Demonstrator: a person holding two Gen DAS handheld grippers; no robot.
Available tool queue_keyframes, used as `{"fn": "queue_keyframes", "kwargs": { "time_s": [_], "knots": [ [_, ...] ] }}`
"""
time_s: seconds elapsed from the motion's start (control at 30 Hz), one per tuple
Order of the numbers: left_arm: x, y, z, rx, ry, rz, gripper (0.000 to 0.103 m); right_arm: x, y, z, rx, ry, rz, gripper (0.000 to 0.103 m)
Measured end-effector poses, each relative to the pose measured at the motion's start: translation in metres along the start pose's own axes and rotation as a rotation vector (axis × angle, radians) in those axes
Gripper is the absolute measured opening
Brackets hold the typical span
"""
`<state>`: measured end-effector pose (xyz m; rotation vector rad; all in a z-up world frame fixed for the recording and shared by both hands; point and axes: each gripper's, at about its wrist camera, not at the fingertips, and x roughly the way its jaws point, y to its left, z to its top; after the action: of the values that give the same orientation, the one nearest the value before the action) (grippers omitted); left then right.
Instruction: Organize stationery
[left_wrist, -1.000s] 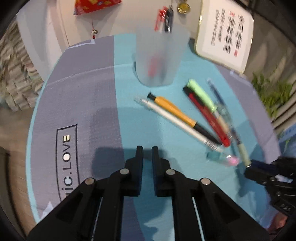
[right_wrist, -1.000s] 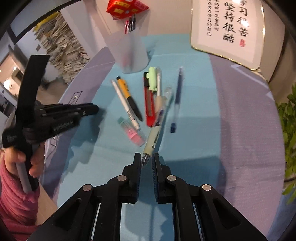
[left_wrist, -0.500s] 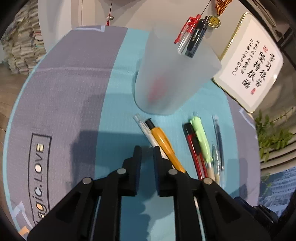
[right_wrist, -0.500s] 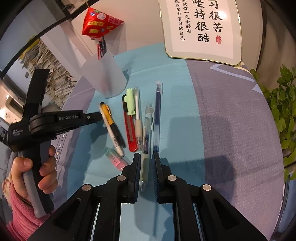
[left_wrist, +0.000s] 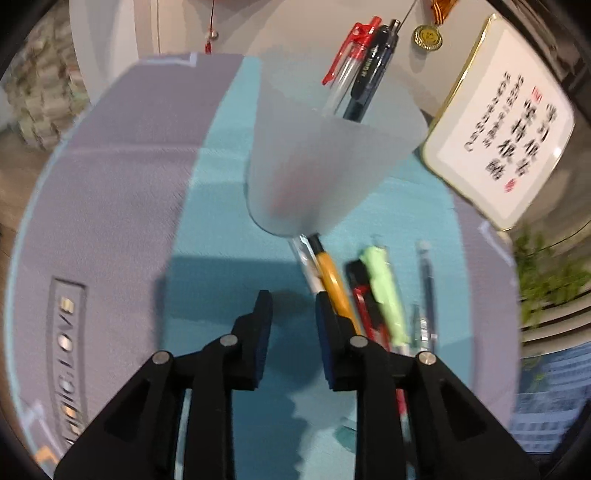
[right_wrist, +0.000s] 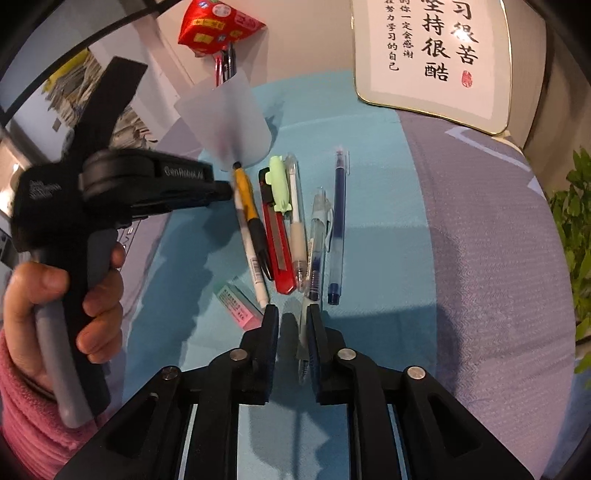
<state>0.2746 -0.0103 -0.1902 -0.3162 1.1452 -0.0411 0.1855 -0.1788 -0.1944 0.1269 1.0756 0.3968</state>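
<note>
A frosted plastic cup (left_wrist: 325, 173) (right_wrist: 229, 118) stands on the teal cloth with a red pen (left_wrist: 347, 55) and a dark pen (left_wrist: 373, 70) in it. A row of pens lies in front of it: a white pen (right_wrist: 251, 254), an orange-black pen (left_wrist: 334, 284) (right_wrist: 251, 218), a red utility knife (right_wrist: 279, 254), a green-capped pen (left_wrist: 384, 295) (right_wrist: 286, 192), a clear pen (right_wrist: 316, 240) and a blue pen (right_wrist: 338, 225). My left gripper (left_wrist: 291, 302) is open, empty, its right finger beside the orange pen. My right gripper (right_wrist: 291, 314) is partly open around the clear pen's tip.
A pink-green eraser (right_wrist: 238, 304) lies left of my right gripper. A framed calligraphy sign (left_wrist: 506, 140) (right_wrist: 432, 55) leans at the back right. A red packet (right_wrist: 218, 26) and a medal (left_wrist: 426, 37) hang behind the cup. A plant (right_wrist: 576, 229) stands off the table's right edge.
My left gripper has moved forward toward the cup and opened its jaws. My right gripper has opened slightly and advanced over the clear pen's end.
</note>
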Motion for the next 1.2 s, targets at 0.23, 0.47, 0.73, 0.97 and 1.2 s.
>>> {"fn": "queue_keyframes", "kwargs": {
  "time_s": [0.23,0.47,0.73,0.97,1.2],
  "knots": [
    [0.0,-0.005,-0.002,0.011,-0.012,0.005,0.028,-0.002,-0.003,-0.003,0.012,-0.002,-0.004,0.018],
    [0.002,-0.033,-0.011,0.072,-0.027,0.085,0.029,0.004,-0.002,-0.004,-0.01,0.009,-0.048,0.019],
    [0.004,-0.046,-0.02,0.184,-0.038,0.149,0.011,0.008,-0.004,-0.006,-0.027,0.0,-0.092,0.012],
    [-0.006,-0.004,-0.024,0.262,0.04,0.118,0.009,-0.003,-0.019,-0.017,-0.001,0.04,-0.024,0.012],
    [-0.03,0.023,-0.069,0.378,0.032,0.095,0.009,-0.005,-0.008,-0.03,-0.05,0.067,0.005,0.012]
  ]
}}
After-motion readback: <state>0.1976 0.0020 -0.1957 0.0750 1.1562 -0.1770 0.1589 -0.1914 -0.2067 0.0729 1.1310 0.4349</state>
